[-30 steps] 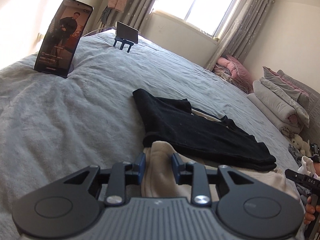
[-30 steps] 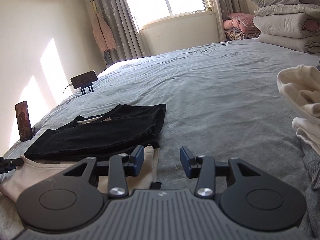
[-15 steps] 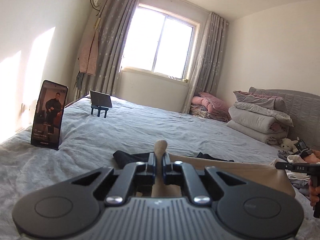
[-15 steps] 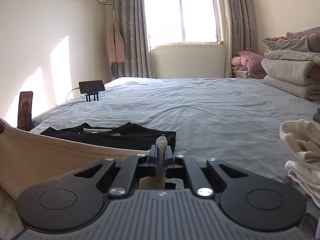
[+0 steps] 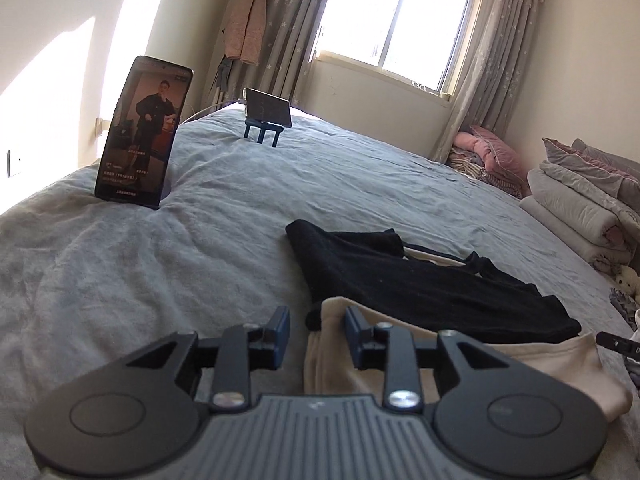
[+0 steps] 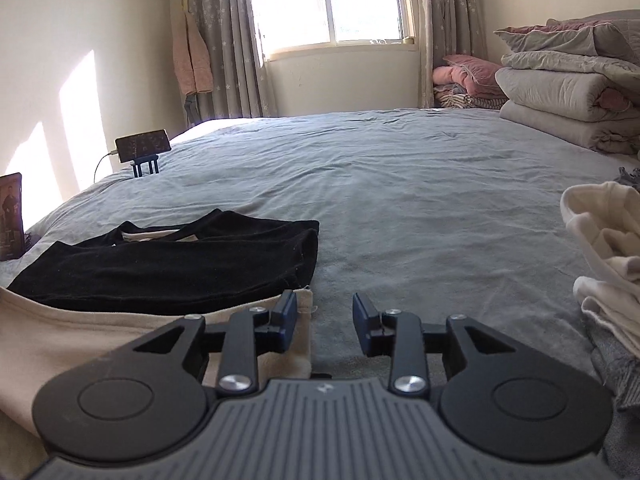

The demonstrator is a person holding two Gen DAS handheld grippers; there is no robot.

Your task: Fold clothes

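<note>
Bedspread (image 5: 224,240) soft matt cloth; black garment (image 5: 400,280) matt knit; phone (image 5: 144,136) glossy.

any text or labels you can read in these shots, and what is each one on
Upright phone on the bed: lines of small text on its screen, too small to read.
Second phone on a stand: screen dark, nothing readable.
Right gripper body: a tiny pale mark, not legible.
No other text shows.

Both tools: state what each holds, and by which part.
Nothing. The left tool and right tool are opening; the beige garment lies released on the bed.
</note>
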